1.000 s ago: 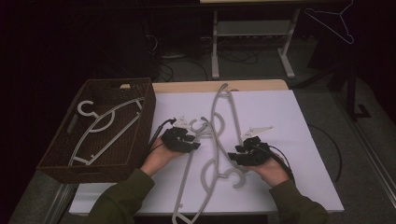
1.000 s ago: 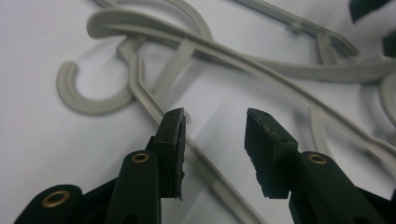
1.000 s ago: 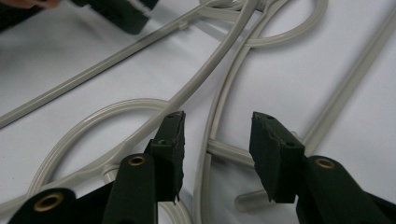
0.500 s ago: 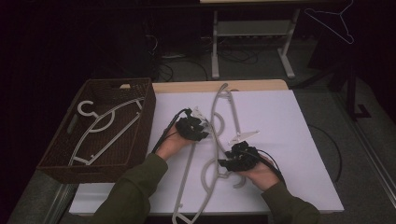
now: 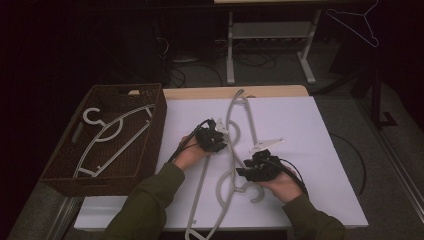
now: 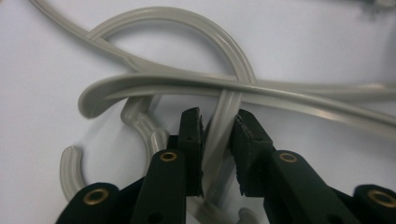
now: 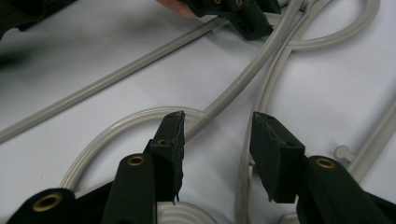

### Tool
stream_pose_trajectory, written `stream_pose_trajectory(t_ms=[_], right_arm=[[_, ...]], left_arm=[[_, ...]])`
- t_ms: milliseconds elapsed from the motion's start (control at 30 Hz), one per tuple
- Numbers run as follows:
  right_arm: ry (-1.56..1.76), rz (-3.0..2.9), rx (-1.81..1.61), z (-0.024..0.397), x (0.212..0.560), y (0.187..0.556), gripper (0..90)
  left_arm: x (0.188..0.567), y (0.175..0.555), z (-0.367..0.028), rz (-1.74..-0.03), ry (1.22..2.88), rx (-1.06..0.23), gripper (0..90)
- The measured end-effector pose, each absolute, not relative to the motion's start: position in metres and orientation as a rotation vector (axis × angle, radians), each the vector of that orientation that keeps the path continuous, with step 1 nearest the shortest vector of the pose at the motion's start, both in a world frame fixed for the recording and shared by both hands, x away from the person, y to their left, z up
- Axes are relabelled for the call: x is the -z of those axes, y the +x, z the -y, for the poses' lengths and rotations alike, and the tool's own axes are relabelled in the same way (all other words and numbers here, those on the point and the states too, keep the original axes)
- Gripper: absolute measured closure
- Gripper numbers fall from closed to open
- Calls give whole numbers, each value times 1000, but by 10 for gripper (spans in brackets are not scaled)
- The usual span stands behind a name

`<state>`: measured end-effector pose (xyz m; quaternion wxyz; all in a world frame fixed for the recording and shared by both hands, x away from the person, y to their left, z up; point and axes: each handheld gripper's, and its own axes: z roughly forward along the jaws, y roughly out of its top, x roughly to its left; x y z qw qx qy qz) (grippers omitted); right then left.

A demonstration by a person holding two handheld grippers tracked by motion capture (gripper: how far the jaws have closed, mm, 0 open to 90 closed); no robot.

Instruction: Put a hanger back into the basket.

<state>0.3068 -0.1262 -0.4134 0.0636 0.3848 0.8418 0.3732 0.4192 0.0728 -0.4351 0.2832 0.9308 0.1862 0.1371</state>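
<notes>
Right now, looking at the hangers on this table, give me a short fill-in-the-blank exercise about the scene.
1. The basket left of the white table holds one grey ____.
2. The left gripper has a hanger bar ____ its jaws.
3. The right gripper has its jaws ____ over the hangers.

Missing words: hanger; between; open

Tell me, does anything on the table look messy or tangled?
Yes. Two grey plastic hangers on the white table lie crossed, their curved parts looped through each other. The left gripper has just been closing on one bar. Another hanger lies alone in the brown basket.
</notes>
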Motion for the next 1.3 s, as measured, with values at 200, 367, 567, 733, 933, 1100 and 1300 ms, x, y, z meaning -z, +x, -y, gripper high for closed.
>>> stream_pose_trajectory(t_ms=[200,367,567,733,933,1100,1300], right_arm=[[1162,-2531,-1135,129,412,307,541],[1162,-2527,-1148,130,411,307,532],[1149,-2510,-1169,132,409,308,505],[1143,-2465,-1200,137,403,307,405],[1161,-2407,-1238,145,393,305,371],[1145,-2417,-1223,147,393,296,378],[1138,-2484,-1159,141,405,284,395]], left_arm=[[431,414,-81,-466,2513,-338,788],[423,406,-101,-467,2459,-325,812],[414,403,-121,-511,2397,-325,813],[410,409,-131,-620,2369,-358,814],[416,420,-140,-801,2339,-393,814],[426,426,-149,-948,2323,-400,812],[432,427,-151,-1009,2305,-394,775]])
